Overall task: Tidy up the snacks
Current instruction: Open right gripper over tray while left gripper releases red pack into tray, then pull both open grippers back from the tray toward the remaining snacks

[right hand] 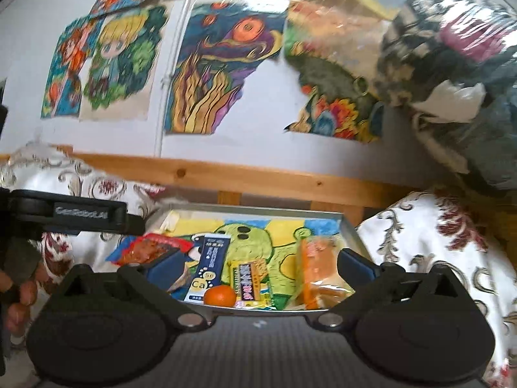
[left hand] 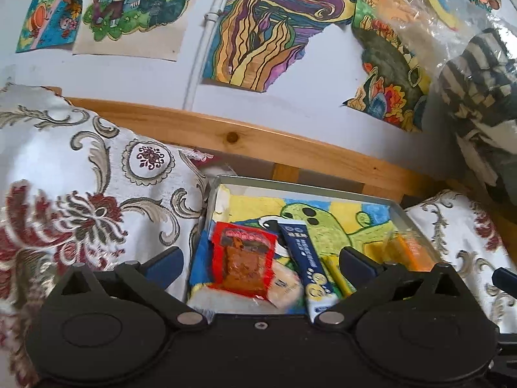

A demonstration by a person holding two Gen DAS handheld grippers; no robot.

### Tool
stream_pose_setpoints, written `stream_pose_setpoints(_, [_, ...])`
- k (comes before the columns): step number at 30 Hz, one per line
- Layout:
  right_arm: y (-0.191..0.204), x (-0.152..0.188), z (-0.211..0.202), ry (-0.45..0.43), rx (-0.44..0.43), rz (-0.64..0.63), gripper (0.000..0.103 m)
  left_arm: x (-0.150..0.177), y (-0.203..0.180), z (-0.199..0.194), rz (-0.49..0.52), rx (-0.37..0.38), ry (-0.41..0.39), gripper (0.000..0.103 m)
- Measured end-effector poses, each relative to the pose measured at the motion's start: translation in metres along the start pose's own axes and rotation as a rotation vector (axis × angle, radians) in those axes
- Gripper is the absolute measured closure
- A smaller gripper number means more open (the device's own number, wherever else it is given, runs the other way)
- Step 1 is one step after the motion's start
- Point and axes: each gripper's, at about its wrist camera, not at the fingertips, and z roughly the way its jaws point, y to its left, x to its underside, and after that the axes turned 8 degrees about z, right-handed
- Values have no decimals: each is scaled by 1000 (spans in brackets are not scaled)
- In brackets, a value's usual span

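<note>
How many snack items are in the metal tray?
5 visible: red packet far left, blue Ca box beside it, tangerine at the front, yellow bar in the middle, orange packet right. Others may hide behind the claws.

A red packet (left hand: 244, 260), a navy sachet (left hand: 305, 258) and an orange fruit (right hand: 220, 295) were seen in the grey tray (left hand: 416, 223), lined with a green-and-yellow drawing (left hand: 323, 223). White cloth (left hand: 80, 177) was patterned with maroon flowers.
</note>
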Motion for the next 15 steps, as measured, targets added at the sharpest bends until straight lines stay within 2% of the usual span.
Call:
stream_pose_setpoints(6, [-12,-6,-36,-14,6,16,0,0,-14,-51,27,-64,-15,1])
stream_pose_setpoints(9, [-19,-9,-56,-15,1,39,0,9,-22,-74,54,-98,-24,1])
stream_pose_setpoints(15, [-27,-4,-96,4,-9,60,0,34,-31,-113,74,-124,16,1])
